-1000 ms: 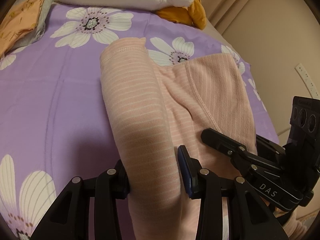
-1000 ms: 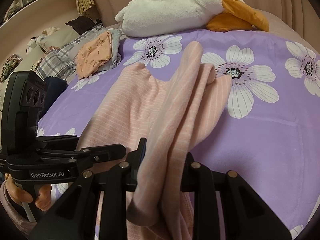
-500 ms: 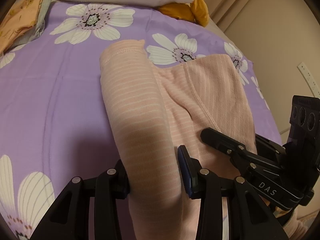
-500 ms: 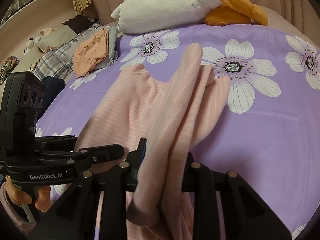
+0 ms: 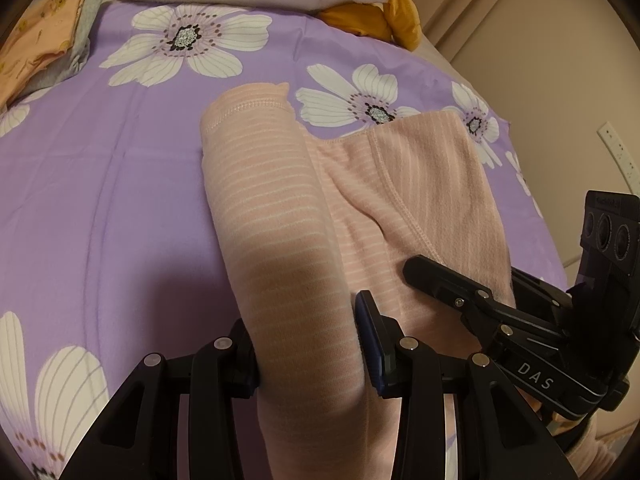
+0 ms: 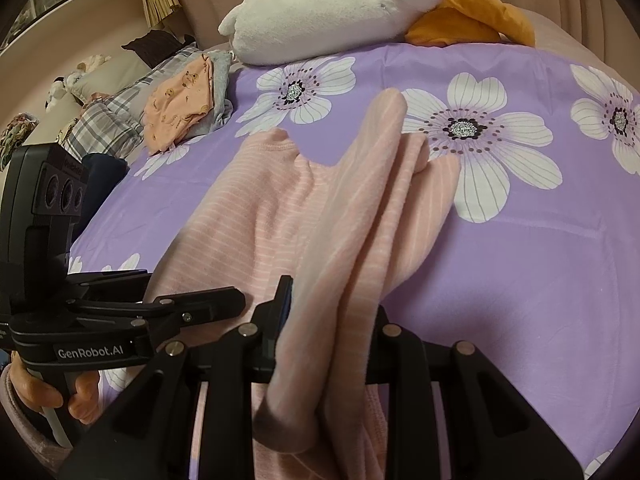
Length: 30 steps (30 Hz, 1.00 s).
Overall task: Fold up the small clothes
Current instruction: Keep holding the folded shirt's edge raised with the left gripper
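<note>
A small pink garment with thin white stripes [image 5: 276, 208] lies on a purple flowered bedspread [image 5: 100, 200]. My left gripper [image 5: 308, 340] is shut on the near end of its left part, which stretches away from me. My right gripper [image 6: 332, 320] is shut on the near end of the garment's [image 6: 360, 208] right part, bunched in lengthwise folds. The right gripper also shows at the right of the left wrist view [image 5: 500, 316], and the left gripper at the left of the right wrist view [image 6: 160, 312]. Both hold the cloth low over the bed.
A white and orange plush toy [image 6: 360, 4] lies at the far edge of the bed. An orange printed garment on grey cloth [image 6: 184, 100] sits at the far left, beside plaid bedding [image 6: 108, 120]. A wall [image 5: 560, 60] stands to the right.
Both grippers have moved a little forward over the bed with the garment still held; the far toy and flowers sit slightly nearer in view.
</note>
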### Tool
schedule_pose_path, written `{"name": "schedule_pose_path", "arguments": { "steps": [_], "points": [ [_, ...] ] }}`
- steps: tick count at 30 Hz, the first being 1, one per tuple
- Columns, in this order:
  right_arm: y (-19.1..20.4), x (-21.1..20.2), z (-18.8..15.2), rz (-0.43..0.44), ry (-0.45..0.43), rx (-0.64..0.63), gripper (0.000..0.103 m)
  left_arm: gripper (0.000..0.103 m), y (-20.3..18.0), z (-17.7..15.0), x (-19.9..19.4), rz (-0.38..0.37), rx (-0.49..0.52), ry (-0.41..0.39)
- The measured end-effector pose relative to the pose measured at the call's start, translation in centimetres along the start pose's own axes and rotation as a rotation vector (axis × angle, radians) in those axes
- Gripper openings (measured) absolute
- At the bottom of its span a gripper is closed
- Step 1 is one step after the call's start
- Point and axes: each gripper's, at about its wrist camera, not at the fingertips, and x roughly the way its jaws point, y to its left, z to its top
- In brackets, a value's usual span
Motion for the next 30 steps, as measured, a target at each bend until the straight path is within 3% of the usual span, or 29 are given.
{"name": "schedule_pose_path", "arguments": {
  "steps": [30],
  "points": [
    [-0.48,0.66,-0.11,-0.012,0.011,0.002,0.028,0.040,0.11,0.05,0.36,0.003,-0.003,0.006]
  ]
}}
